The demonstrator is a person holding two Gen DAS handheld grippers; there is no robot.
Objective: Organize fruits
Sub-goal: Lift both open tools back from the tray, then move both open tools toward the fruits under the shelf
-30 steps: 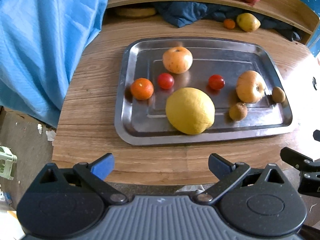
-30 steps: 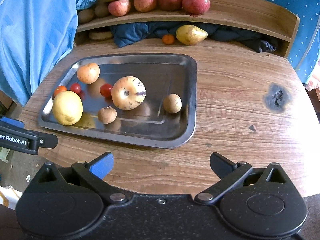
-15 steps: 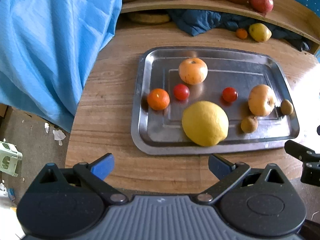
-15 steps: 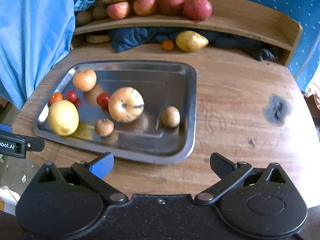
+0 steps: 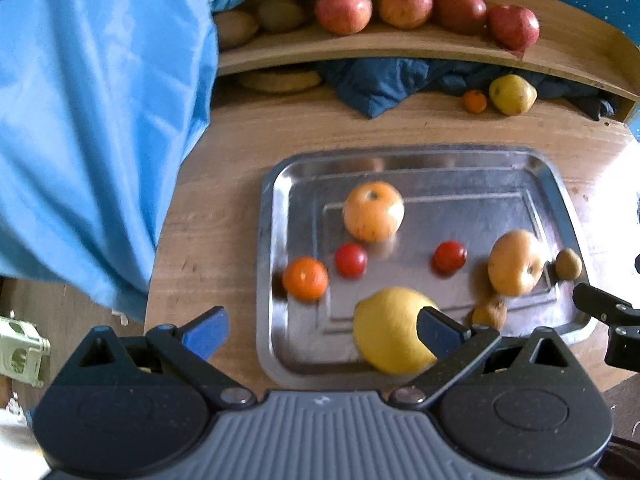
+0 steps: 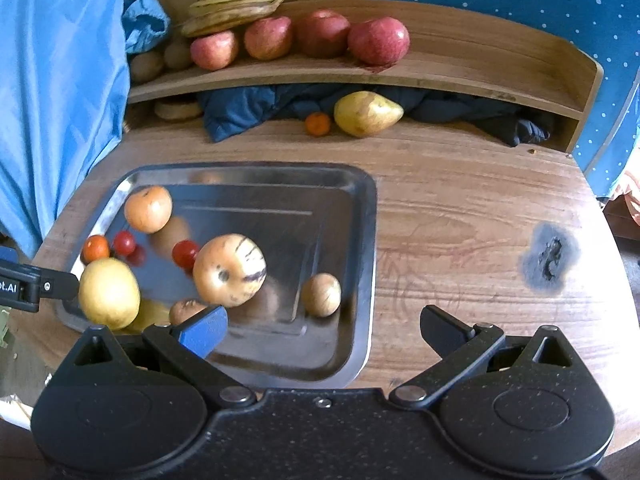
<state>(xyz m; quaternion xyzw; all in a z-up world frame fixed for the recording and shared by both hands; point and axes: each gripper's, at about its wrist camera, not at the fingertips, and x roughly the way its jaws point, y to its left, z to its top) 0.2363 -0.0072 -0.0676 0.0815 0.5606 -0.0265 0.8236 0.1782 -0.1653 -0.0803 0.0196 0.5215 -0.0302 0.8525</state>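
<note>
A steel tray (image 5: 480, 160) (image 6: 360, 216) lies on the round wooden table and holds several fruits: a big yellow lemon (image 5: 390, 330) (image 6: 109, 293), a pale orange fruit (image 5: 373, 211) (image 6: 148, 209), a small tangerine (image 5: 305, 278) (image 6: 95, 248), two red tomatoes (image 5: 351, 260) (image 5: 449, 257), a striped yellow melon (image 5: 516, 262) (image 6: 229, 270) and two brown kiwis (image 5: 569, 264) (image 6: 321, 294). My left gripper (image 5: 322, 330) is open, hovering over the tray's near left edge by the lemon. My right gripper (image 6: 322, 330) is open over the tray's near right corner.
A curved wooden shelf (image 6: 460, 76) at the back carries red apples (image 6: 378, 40), bananas (image 6: 234, 4) and kiwis. Under it lie a dark blue cloth (image 6: 256, 110), a yellow pear (image 6: 366, 114) and a tangerine (image 6: 318, 124). A blue sheet (image 5: 92, 120) hangs at the left.
Both grippers have advanced toward the tray, which now looms larger and reaches under their fingers. Both stay open and the fruits have not moved.
</note>
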